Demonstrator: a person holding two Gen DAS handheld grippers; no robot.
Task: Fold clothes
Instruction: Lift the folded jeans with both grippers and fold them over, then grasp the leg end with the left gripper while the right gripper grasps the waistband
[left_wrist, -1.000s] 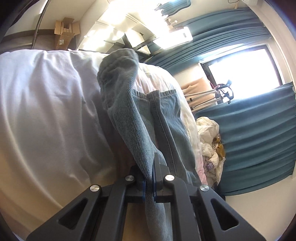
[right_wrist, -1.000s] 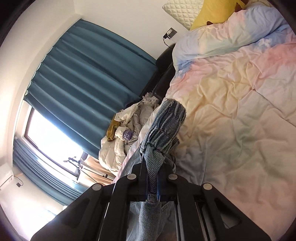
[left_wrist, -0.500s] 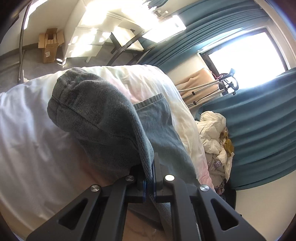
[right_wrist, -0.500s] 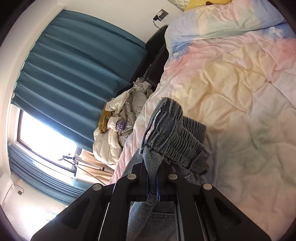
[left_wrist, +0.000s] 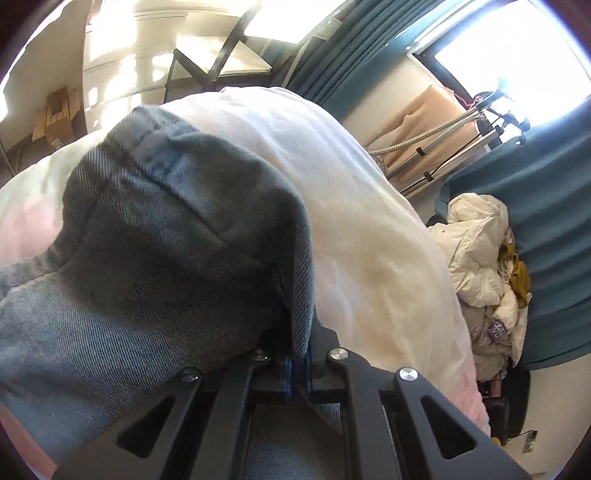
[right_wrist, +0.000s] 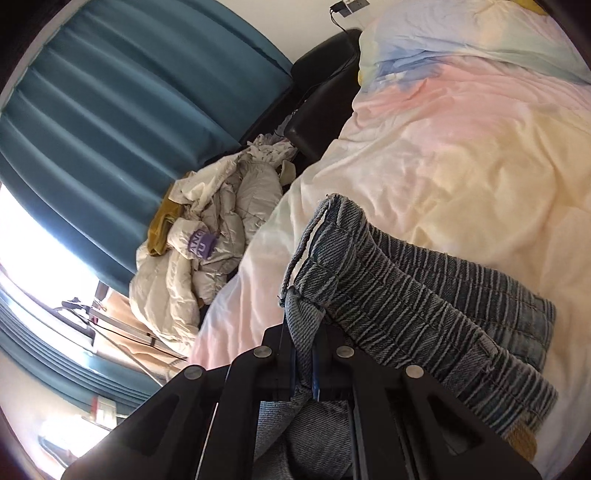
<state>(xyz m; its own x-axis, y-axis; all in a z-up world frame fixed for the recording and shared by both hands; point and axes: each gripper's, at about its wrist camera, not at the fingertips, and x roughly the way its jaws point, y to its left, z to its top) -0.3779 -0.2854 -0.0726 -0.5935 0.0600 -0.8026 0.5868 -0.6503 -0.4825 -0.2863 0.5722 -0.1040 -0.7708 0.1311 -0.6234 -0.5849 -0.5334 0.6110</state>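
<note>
Bedroom scene w/ a pastel duvet (right_wrist: 461, 155) as work surface. On it the denim garment (right_wrist: 424, 295) is seen doubled over itself, its ribbed waistband stacked in layers near the duvet's curtain-side edge. The left gripper (left_wrist: 298, 363) is clamped on a denim edge, fingers pressed together w/ cloth between; the right gripper (right_wrist: 303, 363) is likewise pinched shut on a seam. Vs. a second ago, when the denim was held up as a narrow hanging strip, the cloth is now seen brought down & spread, w/ a broad bulge filling the left wrist view. This is judged to mean a fold is being laid onto the bed, not finished: the top layer is not yet flat and both edges are gripped. Open duvet is available toward the pillow end; less room is left toward the bed edge, beyond which a pile of pale clothes (right_wrist: 207, 258) & teal curtains (right_wrist: 122, 110) are seen.
</note>
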